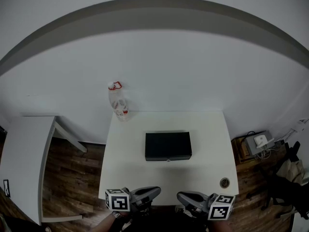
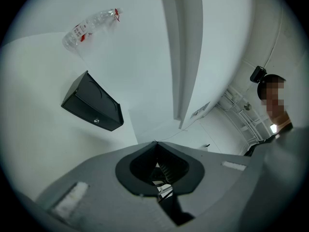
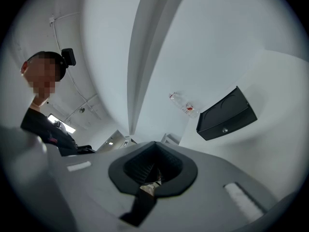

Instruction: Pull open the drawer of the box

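Observation:
A flat black box (image 1: pixel 168 145) lies in the middle of the white table (image 1: pixel 128 178), its drawer shut, with a small silver knob (image 1: pixel 168 160) on the near face. The box also shows in the left gripper view (image 2: pixel 91 108) and the right gripper view (image 3: pixel 226 114). My left gripper (image 1: pixel 157 191) and right gripper (image 1: pixel 179 196) hover at the table's near edge, tips facing each other, well short of the box. Both are shut with nothing between the jaws.
A clear plastic bottle (image 1: pixel 118 101) with a red cap ring stands at the table's far left corner. A small round cap-like object (image 1: pixel 224 182) lies near the front right corner. A second white table (image 1: pixel 21 158) is at the left. Cables and devices (image 1: pixel 258 142) lie on the floor at right.

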A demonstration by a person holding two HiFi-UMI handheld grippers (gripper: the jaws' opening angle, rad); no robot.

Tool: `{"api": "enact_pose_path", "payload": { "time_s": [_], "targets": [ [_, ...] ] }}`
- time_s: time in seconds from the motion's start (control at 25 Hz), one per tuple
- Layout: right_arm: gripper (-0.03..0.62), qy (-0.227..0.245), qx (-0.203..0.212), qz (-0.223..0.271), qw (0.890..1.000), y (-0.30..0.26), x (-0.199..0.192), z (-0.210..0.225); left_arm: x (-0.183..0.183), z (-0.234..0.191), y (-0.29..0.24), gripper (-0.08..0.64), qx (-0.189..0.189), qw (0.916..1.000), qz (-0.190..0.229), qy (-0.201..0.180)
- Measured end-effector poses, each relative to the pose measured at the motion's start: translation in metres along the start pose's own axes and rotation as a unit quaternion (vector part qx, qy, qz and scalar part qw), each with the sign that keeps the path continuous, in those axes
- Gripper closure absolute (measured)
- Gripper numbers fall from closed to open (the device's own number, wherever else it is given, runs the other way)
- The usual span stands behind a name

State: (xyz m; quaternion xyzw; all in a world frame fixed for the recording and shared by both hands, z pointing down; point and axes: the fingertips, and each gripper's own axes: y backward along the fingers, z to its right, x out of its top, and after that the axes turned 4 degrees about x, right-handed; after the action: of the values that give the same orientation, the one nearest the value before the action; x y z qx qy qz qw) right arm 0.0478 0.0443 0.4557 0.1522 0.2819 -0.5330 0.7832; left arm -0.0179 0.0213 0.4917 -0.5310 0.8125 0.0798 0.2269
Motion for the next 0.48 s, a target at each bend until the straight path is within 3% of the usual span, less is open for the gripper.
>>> {"api": "enact_pose_path", "payload": {
  "time_s": [0.48],
  "targets": [
    [0.588, -0.02, -0.014, 0.023, 0.999, 0.007, 0.007, 0.013, 0.064, -0.066, 0.013, 0.547, 0.106, 0.9933, 0.035, -0.031]
  ]
}}
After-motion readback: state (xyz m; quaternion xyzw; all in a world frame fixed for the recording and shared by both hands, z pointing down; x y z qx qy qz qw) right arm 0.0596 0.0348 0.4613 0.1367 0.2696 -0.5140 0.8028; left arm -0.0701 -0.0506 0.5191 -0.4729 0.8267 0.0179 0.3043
